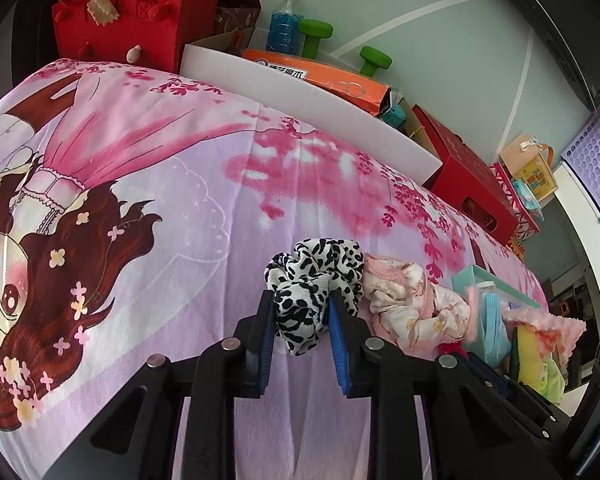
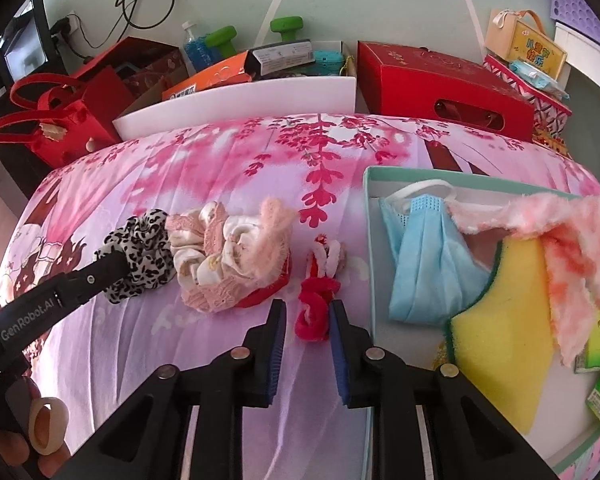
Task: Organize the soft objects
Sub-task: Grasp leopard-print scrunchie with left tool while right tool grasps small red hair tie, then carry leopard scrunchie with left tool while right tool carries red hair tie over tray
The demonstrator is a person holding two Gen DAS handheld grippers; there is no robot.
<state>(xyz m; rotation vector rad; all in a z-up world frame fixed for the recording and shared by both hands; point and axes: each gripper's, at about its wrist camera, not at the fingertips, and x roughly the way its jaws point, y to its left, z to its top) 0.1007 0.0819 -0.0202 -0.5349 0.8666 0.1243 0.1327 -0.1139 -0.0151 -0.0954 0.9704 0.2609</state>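
Pick-up step: left gripper (image 1: 302,312) pinches the leopard scrunchie (image 1: 316,280); right gripper (image 2: 308,320) pinches the red scrunchie (image 2: 318,304). Next, likely: lift both, carry to the teal box (image 2: 370,240) without snagging the cream scrunchie (image 2: 220,256).

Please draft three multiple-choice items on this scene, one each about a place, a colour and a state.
1. Where does the blue face mask lie?
A. in the green-rimmed box
B. on the bedsheet
C. in the red bag

2. What colour is the sponge?
A. white
B. yellow
C. purple

3. What is the left gripper doing?
A. closed on the black-and-white scrunchie
B. open over bare cloth
C. holding a bottle

Answers:
1 A, the mask rests inside the box rim.
2 B, its broad face is yellow with a green edge.
3 A, both pads press the scrunchie's sides.
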